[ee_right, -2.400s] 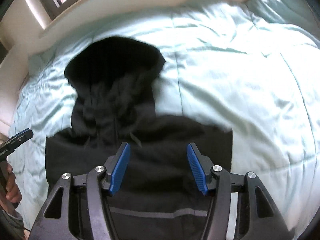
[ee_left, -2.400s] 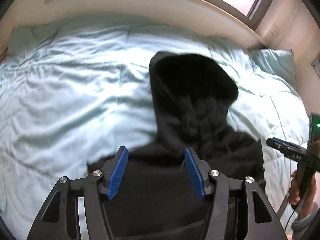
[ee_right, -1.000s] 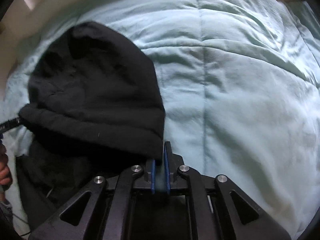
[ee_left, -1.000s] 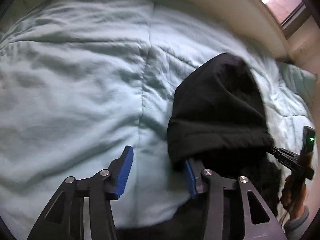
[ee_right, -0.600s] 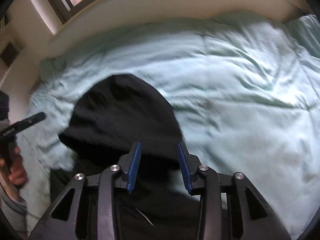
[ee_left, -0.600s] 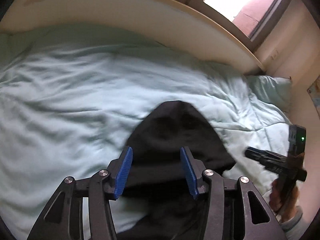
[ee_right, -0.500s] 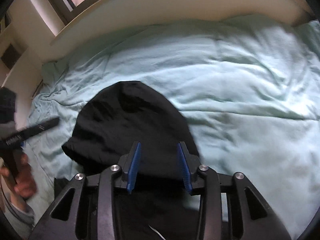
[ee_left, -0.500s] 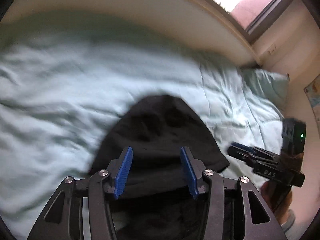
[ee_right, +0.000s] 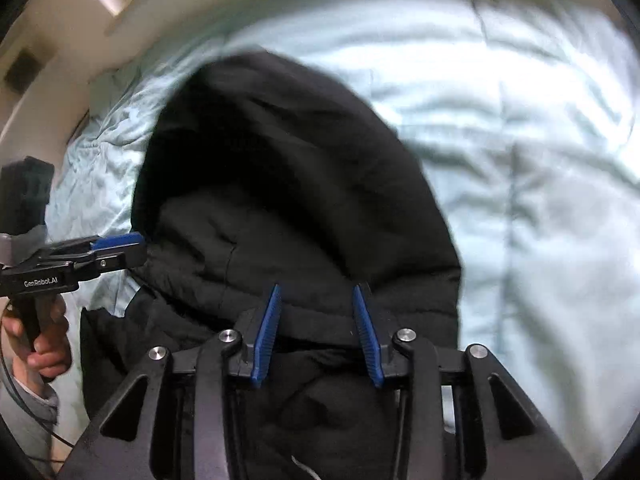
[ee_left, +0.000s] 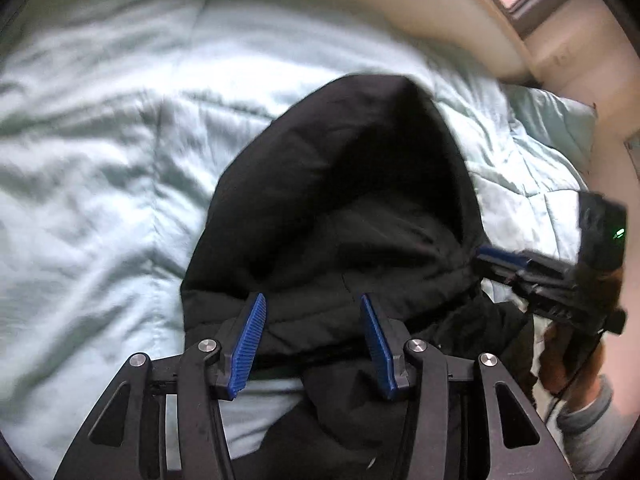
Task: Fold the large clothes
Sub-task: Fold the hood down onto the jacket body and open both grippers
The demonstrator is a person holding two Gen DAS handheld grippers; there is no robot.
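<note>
Fingers of left gripper (ee_left: 312,340) and right gripper (ee_right: 316,332) spread, empty, over black hoodie (ee_left: 344,200) on pale-green comforter (ee_left: 100,160).

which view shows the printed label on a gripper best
Right wrist view: the left gripper shows side-on with its white label readable. In the left wrist view the right gripper is motion-blurred, with no label legible.

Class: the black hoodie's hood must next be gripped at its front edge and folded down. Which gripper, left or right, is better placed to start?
Neither clearly; both are open with the hood edge between their fingers. Slight edge to the right gripper: its narrower gap sits squarely on the thick hem, while the left gripper sits nearer the hood's corner, partly over the comforter.
</note>
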